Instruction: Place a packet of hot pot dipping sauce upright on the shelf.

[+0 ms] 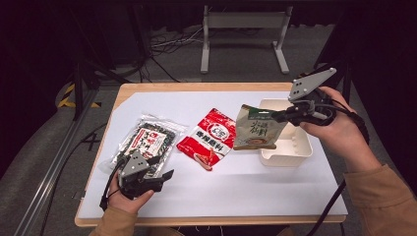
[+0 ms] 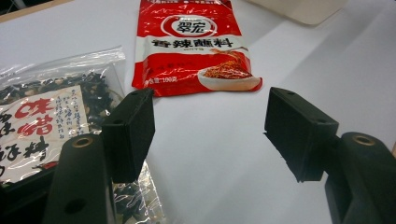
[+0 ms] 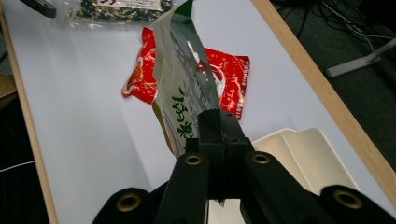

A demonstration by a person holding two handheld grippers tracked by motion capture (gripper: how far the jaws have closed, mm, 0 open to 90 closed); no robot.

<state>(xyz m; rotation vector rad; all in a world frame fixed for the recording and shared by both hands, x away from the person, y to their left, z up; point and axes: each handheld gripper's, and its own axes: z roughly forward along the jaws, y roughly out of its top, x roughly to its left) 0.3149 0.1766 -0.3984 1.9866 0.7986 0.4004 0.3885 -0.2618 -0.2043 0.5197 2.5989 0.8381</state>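
Right gripper [image 3: 215,135] clamped on green pouch [image 1: 256,129], lifted beside tray [image 1: 290,152] in high view. Left gripper [image 2: 210,135] open, empty, facing red packet [image 2: 191,44].

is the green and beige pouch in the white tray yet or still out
Out: the right gripper pinches the green and beige pouch by one edge, holding it lifted beside the white tray, above the table.
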